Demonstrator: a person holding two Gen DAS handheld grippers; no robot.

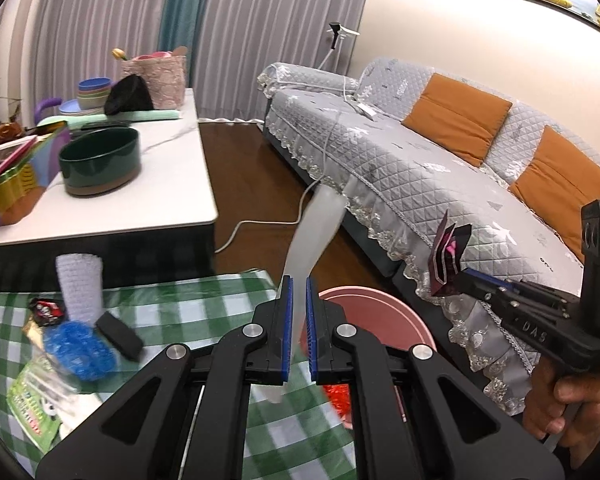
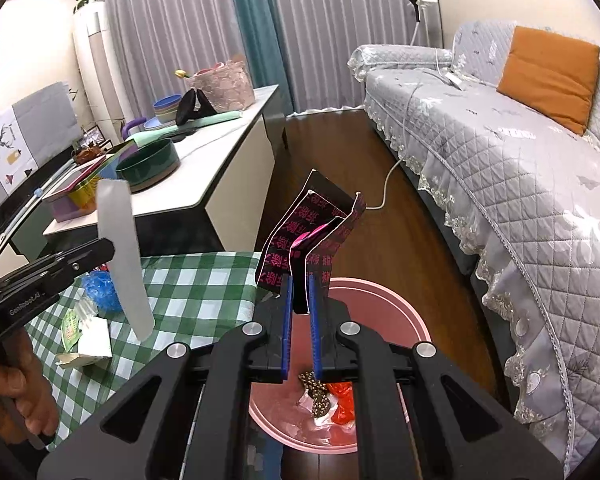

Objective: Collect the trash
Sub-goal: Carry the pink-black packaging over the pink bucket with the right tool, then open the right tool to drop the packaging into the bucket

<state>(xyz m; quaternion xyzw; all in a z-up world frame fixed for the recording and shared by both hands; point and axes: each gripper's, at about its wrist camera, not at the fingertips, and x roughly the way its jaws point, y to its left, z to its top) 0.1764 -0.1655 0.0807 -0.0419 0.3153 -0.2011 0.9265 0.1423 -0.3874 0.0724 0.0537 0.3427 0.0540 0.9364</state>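
Observation:
My left gripper (image 1: 299,292) is shut on a long translucent white plastic strip (image 1: 316,232) that sticks up and forward over the edge of the checked table. From the right wrist view the same strip (image 2: 122,248) hangs from the left gripper (image 2: 108,250). My right gripper (image 2: 300,292) is shut on a folded black wrapper with pink lettering (image 2: 312,224), held above the pink bin (image 2: 414,320). That wrapper (image 1: 452,256) and the right gripper (image 1: 462,274) show at the right in the left wrist view, beside the pink bin (image 1: 380,308). Trash lies inside the bin.
On the green checked tablecloth (image 1: 188,312) lie a blue bubble wrap (image 1: 80,346), a black block (image 1: 120,336), a white mesh sleeve (image 1: 80,284), a small red-black packet (image 1: 46,310) and a green packet (image 1: 36,400). A grey sofa (image 1: 400,168) stands right, a white counter (image 1: 168,176) behind.

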